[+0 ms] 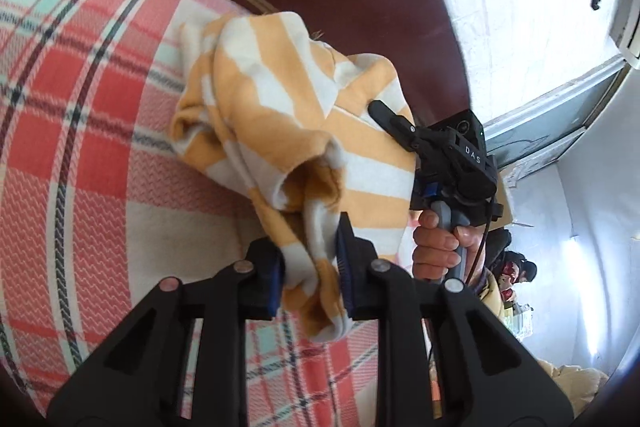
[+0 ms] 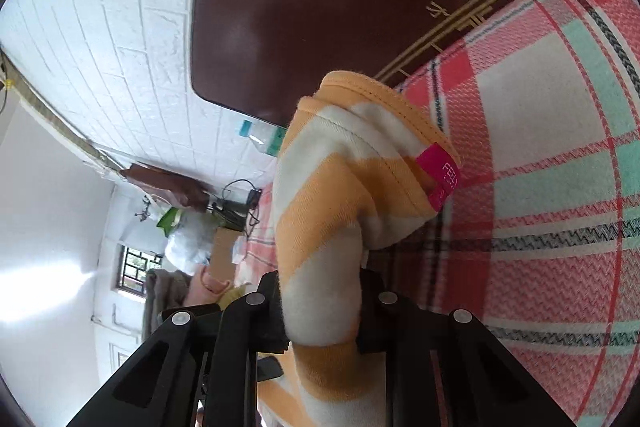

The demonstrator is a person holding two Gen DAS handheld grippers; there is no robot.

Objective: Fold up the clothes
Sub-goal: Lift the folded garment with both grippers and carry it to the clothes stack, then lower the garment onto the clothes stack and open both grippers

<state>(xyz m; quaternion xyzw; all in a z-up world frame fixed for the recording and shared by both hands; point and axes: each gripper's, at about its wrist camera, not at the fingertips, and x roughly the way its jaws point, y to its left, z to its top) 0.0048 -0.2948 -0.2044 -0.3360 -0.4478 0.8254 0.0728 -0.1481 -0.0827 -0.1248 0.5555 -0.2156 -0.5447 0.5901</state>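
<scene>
So the striped garment (image 1: 296, 115) was an orange-and-white knit thing, soft and floppy, hanging bunched up in the air above the plaid blanket (image 1: 80, 155) on the bed. Both grippers had it. The left gripper (image 1: 310, 267) had its jaws pinched on a thick wad of fabric near what looked like a sleeve or cuff opening, and the right gripper (image 2: 322, 303) was clamped the same way on another fold, with the hemmed edge and a pink label (image 2: 440, 173) sticking out just past it.

My read: this stuff was light and not slippery, but it had zero stiffness, so it sagged and twisted wherever it wasn't held. Grabbing a bunched wad like that held fine but wouldn't let it hang flat. Better spots were probably the stitched hem or the shoulder seams, single layer. The dark headboard (image 2: 320, 7) sat right behind it.
</scene>
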